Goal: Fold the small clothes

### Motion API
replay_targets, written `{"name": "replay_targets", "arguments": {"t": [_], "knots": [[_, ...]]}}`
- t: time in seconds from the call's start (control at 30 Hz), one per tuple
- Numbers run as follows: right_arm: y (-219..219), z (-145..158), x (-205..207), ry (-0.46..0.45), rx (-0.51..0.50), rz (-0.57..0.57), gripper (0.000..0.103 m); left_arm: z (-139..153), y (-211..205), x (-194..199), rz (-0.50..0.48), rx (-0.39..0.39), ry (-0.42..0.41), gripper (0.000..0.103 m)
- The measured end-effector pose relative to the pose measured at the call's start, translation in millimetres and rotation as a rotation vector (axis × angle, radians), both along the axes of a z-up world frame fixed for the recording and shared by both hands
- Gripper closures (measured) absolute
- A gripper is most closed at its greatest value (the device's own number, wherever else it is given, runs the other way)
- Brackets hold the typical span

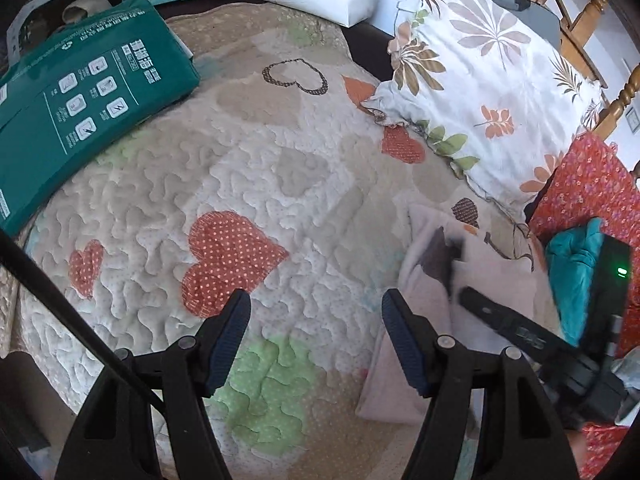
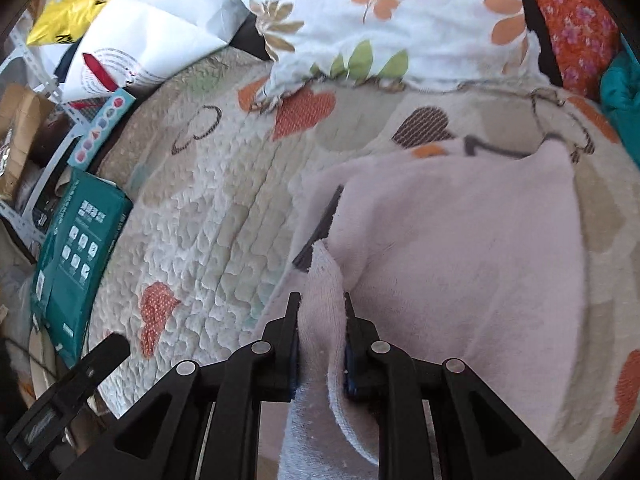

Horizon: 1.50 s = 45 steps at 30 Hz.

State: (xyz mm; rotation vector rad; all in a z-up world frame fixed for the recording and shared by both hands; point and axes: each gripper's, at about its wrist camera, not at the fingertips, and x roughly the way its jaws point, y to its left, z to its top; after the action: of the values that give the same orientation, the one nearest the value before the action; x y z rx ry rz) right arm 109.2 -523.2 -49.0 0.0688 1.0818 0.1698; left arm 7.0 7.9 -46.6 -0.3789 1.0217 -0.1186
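Pinched between my right gripper's [image 2: 321,320] jaws, a fold of the pale pink garment [image 2: 460,240] lies on the quilt [image 2: 208,200] below the floral pillow [image 2: 360,12]; my left gripper [image 1: 316,340], spread wide, must next grab an edge.

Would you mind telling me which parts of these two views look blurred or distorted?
Left wrist view: the right gripper and the pink garment are motion-smeared, the quilt sharp; fisheye bends the green pack. Right wrist view: the garment and pillow look soft, while the right gripper stays crisp.
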Motion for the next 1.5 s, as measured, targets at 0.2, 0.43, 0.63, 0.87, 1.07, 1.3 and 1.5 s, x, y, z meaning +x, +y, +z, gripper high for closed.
{"name": "replay_targets", "arguments": {"t": [0.2, 0.43, 0.63, 0.87, 1.07, 1.3, 1.5], "knots": [[17.3, -26.0, 9.3, 0.123, 0.261, 0.075, 0.065, -7.1, -0.4, 4.7, 0.007, -0.007, 0.018, 0.036], [-11.6, 18.7, 3.0, -0.012, 0.164, 0.075, 0.065, -27.5, -33.4, 1.1, -0.089, -0.022, 0.056, 0.036], [-41.2, 20.7, 14.4, -0.033, 0.025, 0.034, 0.065, -58.6, -80.8, -0.4, -0.193, 0.086, 0.110, 0.036], [-13.6, 6.1, 50.2, -0.010, -0.070, 0.081, 0.044, -65.2, -89.4, -6.9, -0.252, -0.028, 0.166, 0.085], [0.0, -32.3, 83.9, 0.060, -0.190, 0.038, 0.091, -66.0, -89.5, -13.9, -0.269, -0.027, 0.165, 0.086], [39.4, -1.0, 76.9, -0.112, -0.189, 0.111, 0.097, -67.8, -82.5, -15.6, -0.251, -0.034, 0.178, 0.086], [65.5, -34.0, 82.5, -0.044, -0.243, 0.193, 0.092, -68.4, -81.1, -15.8, -0.253, -0.019, 0.188, 0.086]]}}
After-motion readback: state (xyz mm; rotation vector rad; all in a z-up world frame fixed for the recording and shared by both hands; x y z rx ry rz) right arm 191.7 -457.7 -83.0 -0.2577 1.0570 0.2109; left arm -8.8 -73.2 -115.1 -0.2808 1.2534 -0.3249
